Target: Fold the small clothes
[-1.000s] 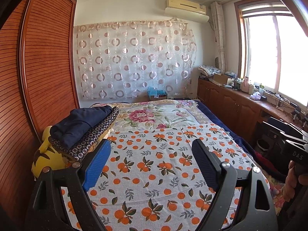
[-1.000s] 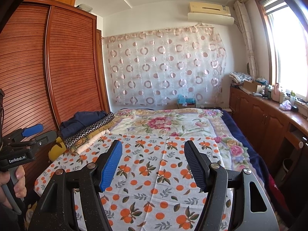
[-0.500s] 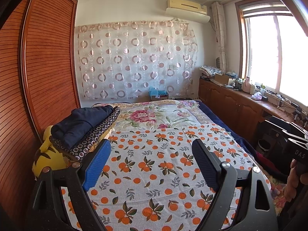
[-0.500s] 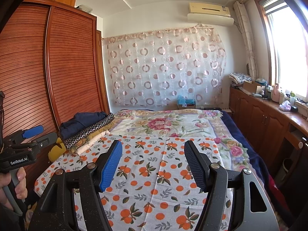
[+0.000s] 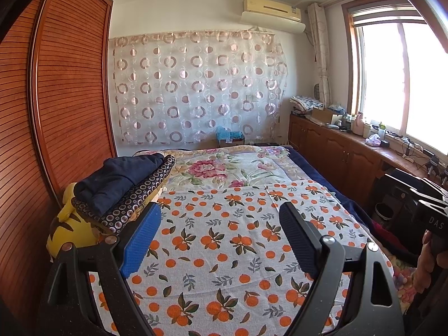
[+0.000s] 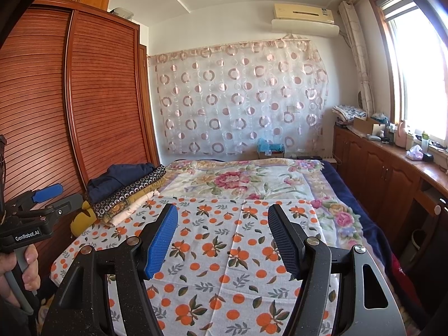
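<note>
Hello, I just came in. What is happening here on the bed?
A person holds two grippers above the bed. The left gripper and right gripper are both open and hold nothing. An orange-print cloth lies spread flat below them. A stack of folded clothes sits at the bed's left edge, untouched.

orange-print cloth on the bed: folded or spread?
Spread. The orange-print cloth lies flat across the bed, its far edge straight, only faint crease lines. Both grippers' jaws hang open above it.

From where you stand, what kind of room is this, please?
Most likely a home bedroom. A bed with floral and orange-print covers fills the middle, a slatted wooden wardrobe stands along one side, and folded clothes are stacked on the bed's corner.
</note>
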Action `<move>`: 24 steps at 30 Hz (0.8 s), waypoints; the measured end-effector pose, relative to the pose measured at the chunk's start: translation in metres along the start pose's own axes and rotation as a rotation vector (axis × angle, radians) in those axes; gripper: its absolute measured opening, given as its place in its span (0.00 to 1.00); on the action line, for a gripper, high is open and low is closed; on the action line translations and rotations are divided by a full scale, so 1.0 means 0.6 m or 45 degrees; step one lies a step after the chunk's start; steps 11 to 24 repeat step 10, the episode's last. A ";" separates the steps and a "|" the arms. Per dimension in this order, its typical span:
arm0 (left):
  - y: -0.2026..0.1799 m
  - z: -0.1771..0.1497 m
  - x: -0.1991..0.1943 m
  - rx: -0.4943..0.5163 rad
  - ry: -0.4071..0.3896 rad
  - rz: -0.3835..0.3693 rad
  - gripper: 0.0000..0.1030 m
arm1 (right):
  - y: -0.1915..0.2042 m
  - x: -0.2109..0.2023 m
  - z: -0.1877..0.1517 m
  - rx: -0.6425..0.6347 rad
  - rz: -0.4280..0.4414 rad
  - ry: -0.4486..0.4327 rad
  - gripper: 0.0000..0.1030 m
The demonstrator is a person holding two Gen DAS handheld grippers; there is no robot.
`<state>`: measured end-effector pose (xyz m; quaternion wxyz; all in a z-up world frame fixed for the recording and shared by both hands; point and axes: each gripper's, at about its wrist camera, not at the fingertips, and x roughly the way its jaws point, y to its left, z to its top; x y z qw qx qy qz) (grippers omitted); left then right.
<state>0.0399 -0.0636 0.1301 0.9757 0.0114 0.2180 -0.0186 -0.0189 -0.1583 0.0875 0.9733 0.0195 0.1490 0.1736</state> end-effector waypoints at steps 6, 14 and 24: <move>0.000 0.000 0.001 -0.001 0.000 0.000 0.84 | -0.001 0.000 0.000 0.000 -0.001 0.000 0.67; 0.000 -0.001 0.001 -0.001 0.000 0.001 0.84 | -0.001 -0.001 -0.001 0.001 0.000 0.001 0.67; 0.000 -0.001 0.001 -0.001 0.000 0.001 0.84 | -0.001 -0.001 -0.001 0.001 0.000 0.001 0.67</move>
